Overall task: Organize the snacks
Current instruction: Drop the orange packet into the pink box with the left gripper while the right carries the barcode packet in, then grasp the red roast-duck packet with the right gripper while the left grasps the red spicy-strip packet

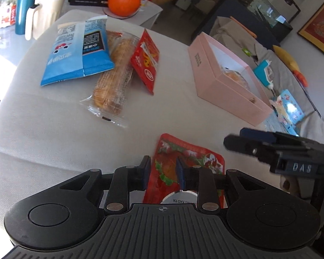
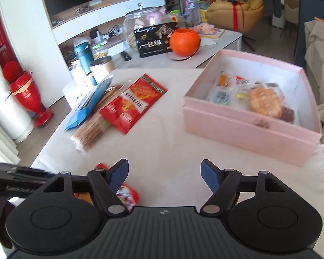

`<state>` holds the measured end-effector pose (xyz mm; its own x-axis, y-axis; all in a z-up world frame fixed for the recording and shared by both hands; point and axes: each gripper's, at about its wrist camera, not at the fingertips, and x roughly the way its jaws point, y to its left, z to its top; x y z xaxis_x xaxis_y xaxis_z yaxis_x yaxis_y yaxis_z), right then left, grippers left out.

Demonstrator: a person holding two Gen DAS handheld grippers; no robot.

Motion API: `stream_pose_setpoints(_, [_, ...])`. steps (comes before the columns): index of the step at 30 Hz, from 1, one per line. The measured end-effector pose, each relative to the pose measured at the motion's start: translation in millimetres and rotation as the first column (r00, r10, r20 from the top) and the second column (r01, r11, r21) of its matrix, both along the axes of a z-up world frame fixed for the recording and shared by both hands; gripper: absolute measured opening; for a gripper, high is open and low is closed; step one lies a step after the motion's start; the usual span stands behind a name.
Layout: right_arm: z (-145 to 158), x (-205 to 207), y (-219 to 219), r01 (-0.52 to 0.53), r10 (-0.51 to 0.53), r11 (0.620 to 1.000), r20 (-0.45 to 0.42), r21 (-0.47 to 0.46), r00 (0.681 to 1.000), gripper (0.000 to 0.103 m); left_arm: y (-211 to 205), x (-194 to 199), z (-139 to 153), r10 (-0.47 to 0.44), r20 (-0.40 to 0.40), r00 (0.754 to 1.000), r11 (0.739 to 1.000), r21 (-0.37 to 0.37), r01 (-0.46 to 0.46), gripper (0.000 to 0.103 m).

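Partly hidden: red packet (image 1: pixel 190 164) under left gripper (image 1: pixel 163 173)

Left wrist view: low and close over the pale cloth surface (image 1: pixel 53 129), angled downward, facing the snack pile and a side table beyond. Right wrist view: somewhat higher, also tilted down, facing the TV wall. Shared: pink box (image 1: pixel 222 86) (image 2: pixel 248 129), blue packet (image 1: pixel 79 54) (image 2: pixel 90 101), orange pumpkin (image 1: pixel 124 0) (image 2: pixel 184 42), each other's gripper at the frame edge.
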<state>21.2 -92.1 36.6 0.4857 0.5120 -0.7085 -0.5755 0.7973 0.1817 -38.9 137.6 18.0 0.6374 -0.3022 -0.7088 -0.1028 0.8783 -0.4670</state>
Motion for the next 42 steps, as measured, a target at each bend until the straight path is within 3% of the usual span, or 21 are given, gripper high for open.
stream_pose_setpoints(5, [-12,-25,14,-0.047,0.047,0.999,-0.084,0.000,0.995,0.076,21,0,21,0.132,0.094,0.987,0.982,0.126,-0.143,0.029])
stream_pose_setpoints(8, [-23,-30,26,-0.039,0.032,0.999,-0.185,-0.033,0.982,0.077,39,-2,28,0.213,0.115,0.970,0.961,0.155,-0.230,0.029])
stream_pose_setpoints(10, [-26,-37,31,-0.032,0.030,0.999,-0.220,-0.004,0.975,0.079,47,-2,29,0.242,0.112,0.964,0.952,0.164,-0.258,0.029])
stream_pose_setpoints(14, [-27,-51,58,-0.076,0.072,0.997,-0.205,-0.011,0.976,0.087,47,2,24,0.253,0.097,0.962,0.947,0.179,-0.267,0.029])
stream_pose_setpoints(16, [-31,-60,77,-0.057,0.049,0.997,-0.136,-0.059,0.989,0.099,42,4,25,0.237,0.097,0.967,0.950,0.187,-0.252,0.029])
stream_pose_setpoints(18, [-36,-73,94,-0.080,0.074,0.986,-0.051,-0.144,0.996,0.102,36,8,29,0.209,0.106,0.972,0.952,0.205,-0.227,0.029])
stream_pose_setpoints(20, [-41,-83,102,-0.122,0.130,0.969,0.024,-0.213,0.991,0.100,28,12,35,0.174,0.125,0.977,0.950,0.238,-0.200,0.029])
stream_pose_setpoints(23, [-35,-84,87,-0.161,0.173,0.970,0.049,-0.182,0.984,0.083,19,26,44,0.121,0.155,0.981,0.948,0.276,-0.161,0.029])
stream_pose_setpoints(25, [-31,-77,70,-0.163,0.169,0.977,0.035,-0.135,0.985,0.065,11,42,48,0.085,0.175,0.981,0.944,0.302,-0.136,0.029])
stream_pose_setpoints(27, [-28,-64,50,-0.132,0.133,0.987,0.003,-0.093,0.991,0.057,3,62,52,0.046,0.200,0.979,0.934,0.338,-0.113,0.029])
stream_pose_setpoints(33, [-31,-23,-9,0.111,-0.103,0.988,0.071,-0.108,0.992,0.057,-18,136,39,-0.012,0.153,0.988,0.894,0.443,-0.058,0.029])
stream_pose_setpoints(35, [-36,-11,-31,0.191,-0.183,0.978,0.093,-0.089,0.979,0.070,-21,154,29,-0.011,0.120,0.993,0.877,0.479,-0.048,0.029])
stream_pose_setpoints(37, [-46,0,-52,0.278,-0.270,0.958,0.099,-0.069,0.958,0.100,-25,164,20,-0.021,0.091,0.996,0.861,0.508,-0.028,0.029])
stream_pose_setpoints(39, [-52,4,-73,0.301,-0.302,0.953,0.091,0.033,0.949,0.101,-33,167,16,-0.049,0.069,0.996,0.845,0.535,0.004,0.029])
stream_pose_setpoints(42, [-52,6,-76,0.304,-0.308,0.951,0.085,0.050,0.948,0.101,-44,167,7,-0.095,0.038,0.995,0.836,0.546,0.059,0.028])
